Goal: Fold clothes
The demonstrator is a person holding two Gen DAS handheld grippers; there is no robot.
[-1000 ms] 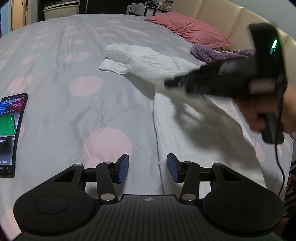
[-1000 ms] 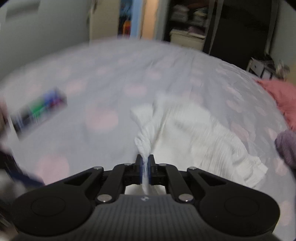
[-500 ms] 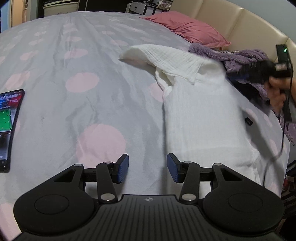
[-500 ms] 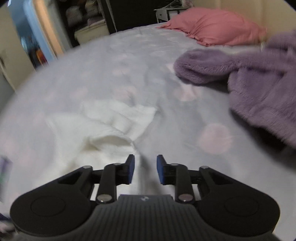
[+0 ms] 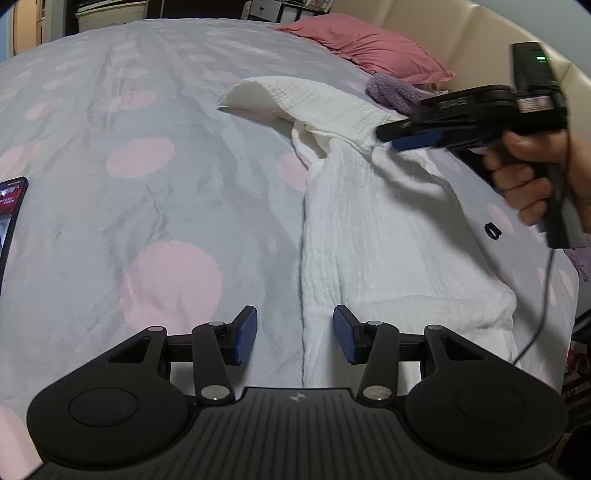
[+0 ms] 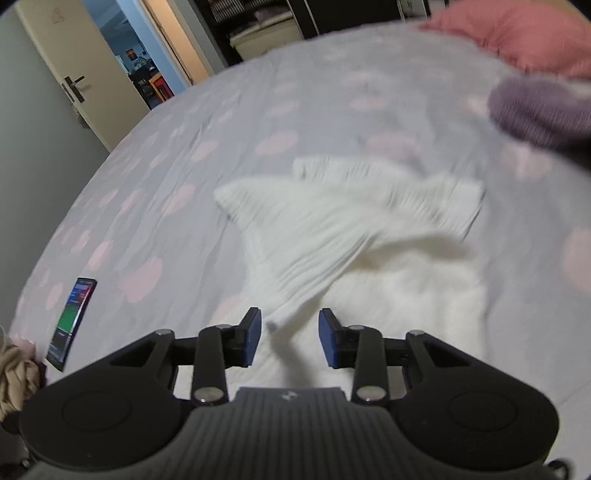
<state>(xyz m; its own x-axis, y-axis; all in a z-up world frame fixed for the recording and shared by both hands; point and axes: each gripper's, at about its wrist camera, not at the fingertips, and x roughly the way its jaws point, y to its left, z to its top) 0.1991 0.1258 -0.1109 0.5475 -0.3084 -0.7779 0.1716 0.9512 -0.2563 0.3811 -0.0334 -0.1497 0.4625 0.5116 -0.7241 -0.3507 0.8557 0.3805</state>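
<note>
On the bed (image 5: 155, 206), a white garment (image 5: 373, 221) is lying at the right side, near a purple blanket (image 6: 535, 107). Both the left gripper (image 5: 294, 338) and the right gripper (image 6: 290, 338) are hovering over its near part with fingers spread, holding nothing.

Right gripper (image 6: 290, 338) at bottom centre, jaws apart, nothing between them. White garment (image 6: 354, 251) blurred, spread mid-frame on grey bed (image 6: 221, 122) with pink dots. Phone (image 6: 72, 323) lower left, screen lit. Purple fleece (image 6: 539, 114) and pink pillow (image 6: 517, 33) upper right. Door (image 6: 74, 74) upper left.
</note>
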